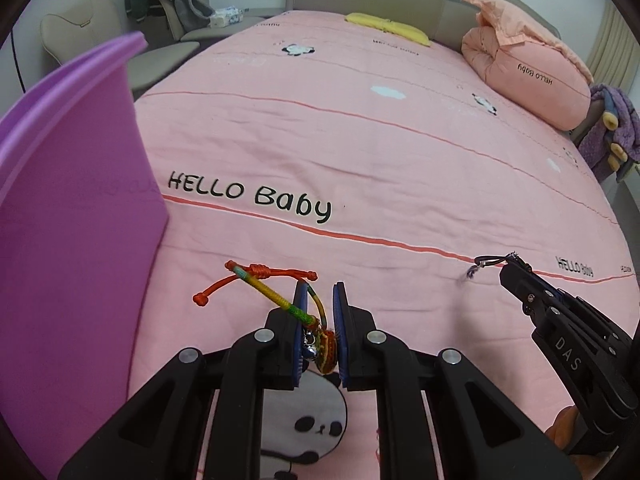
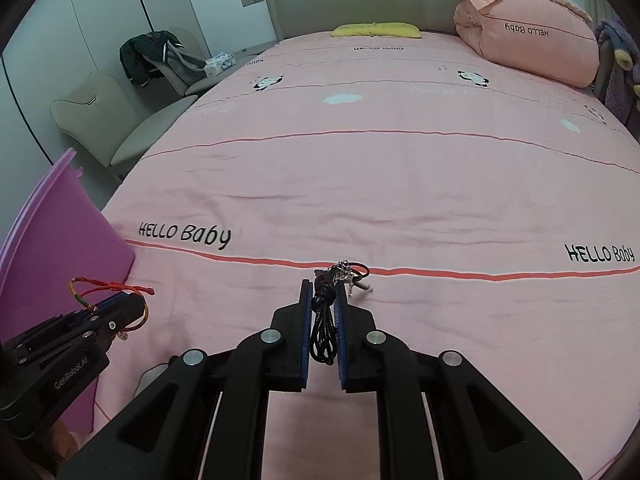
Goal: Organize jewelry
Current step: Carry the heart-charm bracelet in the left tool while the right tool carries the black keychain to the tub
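Observation:
My left gripper [image 1: 320, 294] is shut on a rainbow braided bracelet [image 1: 276, 300] with red cords, a small bell and a knitted charm between the pads, held just above the pink bed sheet [image 1: 360, 152]. It also shows in the right wrist view [image 2: 136, 308] at the lower left, next to the purple box. My right gripper [image 2: 324, 286] is shut on a black cord necklace [image 2: 322, 328] with silver charms [image 2: 348, 274] sticking out past the tips. It appears at the right of the left wrist view [image 1: 506, 270].
A purple plastic box [image 1: 68, 208] stands at the left, close to my left gripper; it also shows in the right wrist view [image 2: 52, 236]. A folded pink quilt [image 1: 524, 76] and a yellow pillow [image 1: 386, 26] lie at the bed's far end. Chairs [image 2: 120, 128] stand left of the bed.

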The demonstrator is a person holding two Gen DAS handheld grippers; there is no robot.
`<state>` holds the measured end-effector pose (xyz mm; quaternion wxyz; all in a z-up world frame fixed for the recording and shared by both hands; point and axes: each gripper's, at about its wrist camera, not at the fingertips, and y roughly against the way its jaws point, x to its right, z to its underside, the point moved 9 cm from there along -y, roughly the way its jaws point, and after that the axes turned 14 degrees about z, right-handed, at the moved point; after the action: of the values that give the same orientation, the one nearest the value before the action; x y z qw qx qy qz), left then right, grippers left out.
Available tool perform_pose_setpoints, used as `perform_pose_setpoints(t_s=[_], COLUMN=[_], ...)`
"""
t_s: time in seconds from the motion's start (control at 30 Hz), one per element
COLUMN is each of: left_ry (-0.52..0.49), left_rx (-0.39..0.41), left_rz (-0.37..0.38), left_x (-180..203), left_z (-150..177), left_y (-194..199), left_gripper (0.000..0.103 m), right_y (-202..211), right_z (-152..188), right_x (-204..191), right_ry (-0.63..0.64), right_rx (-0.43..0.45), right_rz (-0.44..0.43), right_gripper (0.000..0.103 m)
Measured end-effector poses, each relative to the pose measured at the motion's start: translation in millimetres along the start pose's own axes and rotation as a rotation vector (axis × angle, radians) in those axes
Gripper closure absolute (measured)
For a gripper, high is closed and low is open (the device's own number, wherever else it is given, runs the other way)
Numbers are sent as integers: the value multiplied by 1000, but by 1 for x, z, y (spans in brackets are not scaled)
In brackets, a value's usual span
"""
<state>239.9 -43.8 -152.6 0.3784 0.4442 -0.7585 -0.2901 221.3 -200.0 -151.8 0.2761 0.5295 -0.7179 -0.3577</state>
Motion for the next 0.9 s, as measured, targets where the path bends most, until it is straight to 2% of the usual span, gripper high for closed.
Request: perform_pose_setpoints(t_s=[0.33, 0.7, 0.9], left_ry=[-18, -41, -44], left_rx=[43, 123, 180], left_rz=[-20, -16, -21], left_x=[-8, -14, -24], left_z=[1, -3, -8], left_y=[61, 131, 171], left_gripper=[90, 90, 90], right_y=[68, 138, 170], right_z=[-3, -9, -15], right_x=[-29, -69, -96], right_ry=[26, 83, 111], right_rx=[68, 160, 201], right_rz=[-24, -44, -82], right_gripper=[92, 92, 93])
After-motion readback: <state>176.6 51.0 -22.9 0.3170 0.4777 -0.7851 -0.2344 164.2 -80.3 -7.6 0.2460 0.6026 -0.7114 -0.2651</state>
